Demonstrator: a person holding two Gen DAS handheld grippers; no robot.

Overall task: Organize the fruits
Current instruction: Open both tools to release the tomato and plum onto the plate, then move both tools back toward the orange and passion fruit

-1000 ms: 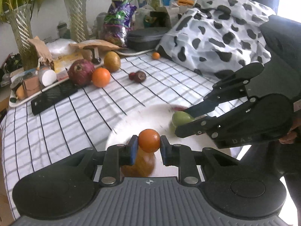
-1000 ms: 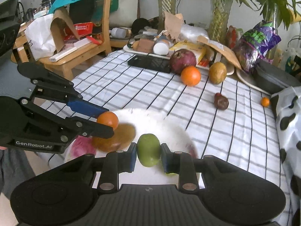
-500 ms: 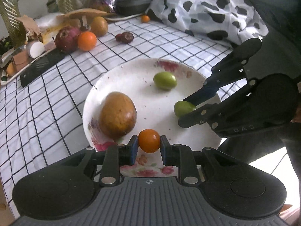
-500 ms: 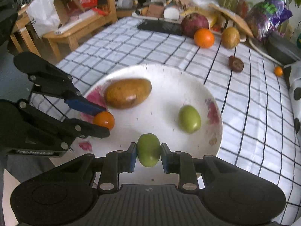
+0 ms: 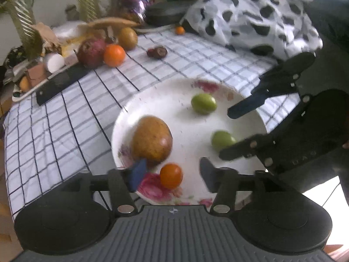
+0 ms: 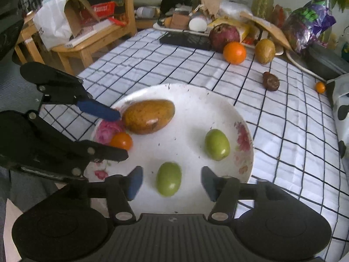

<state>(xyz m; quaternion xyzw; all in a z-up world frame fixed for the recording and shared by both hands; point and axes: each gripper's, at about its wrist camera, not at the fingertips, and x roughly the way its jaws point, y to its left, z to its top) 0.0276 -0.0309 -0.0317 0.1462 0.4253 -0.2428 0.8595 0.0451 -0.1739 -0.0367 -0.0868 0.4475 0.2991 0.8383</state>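
Note:
A white floral plate [image 5: 187, 126] [image 6: 189, 113] holds a brown-yellow mango [image 5: 152, 142] [image 6: 149, 116] and a green fruit [image 5: 204, 103] [image 6: 217, 144]. My left gripper [image 5: 172, 173] hangs over the plate's near rim. Its jaws are opening, and a small orange fruit [image 5: 171, 175] [image 6: 121, 140] lies on the plate between them, free of the pads. My right gripper [image 6: 171, 181] is opening too. A second green fruit [image 6: 169, 181] [image 5: 222, 139] rests on the plate between its blue pads, untouched. Each gripper shows in the other's view, beside the plate.
On the checked cloth behind the plate lie an orange [image 6: 234, 52], a dark red fruit [image 6: 224, 35], a yellow-brown fruit [image 6: 265, 51], a small dark fruit [image 6: 271, 81] and a tiny orange one [image 6: 320, 87]. A black flat device [image 6: 185, 40], clutter, a wooden chair [image 6: 87, 43] and cow-print fabric [image 5: 250, 17] border the table.
Both grippers have spread their jaws and let go. The orange fruit and the green fruit have gone from the pads onto the plate.

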